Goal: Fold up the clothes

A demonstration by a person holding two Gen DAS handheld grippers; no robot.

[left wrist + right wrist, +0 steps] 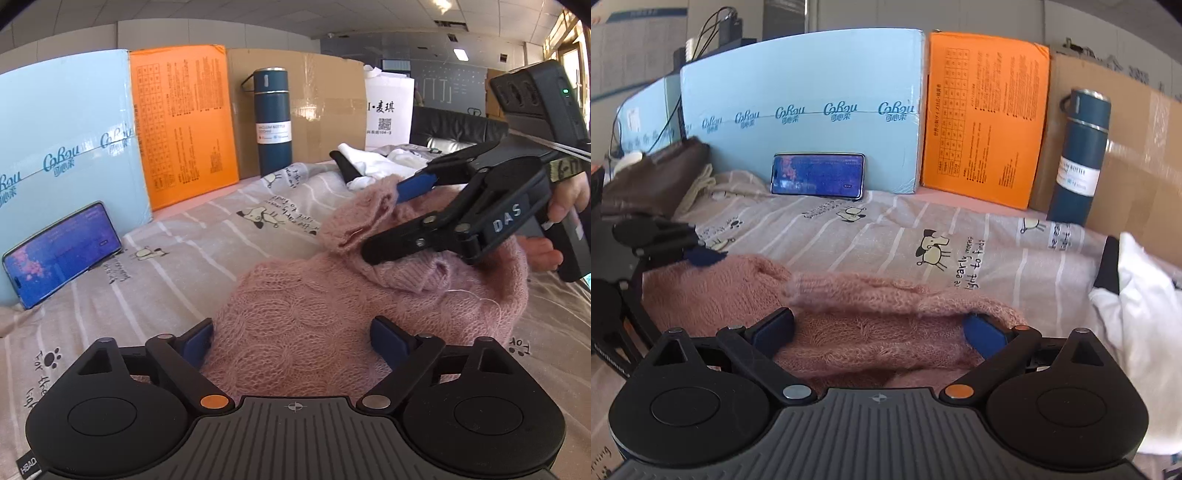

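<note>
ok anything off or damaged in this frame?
One thing: a loose thread trails off the pink sweater near its collar, so possibly a snag. The sweater lies bunched, not flat, which is normal mid-fold. Both tongs, left and right, are open around the knit. Nothing spilled.

The left gripper (291, 341) sits low in its own view with blue pads spread wide, while the right gripper (879, 330), likewise spread wide, appears at right of the left view, held by a bare hand (565, 199).
</note>
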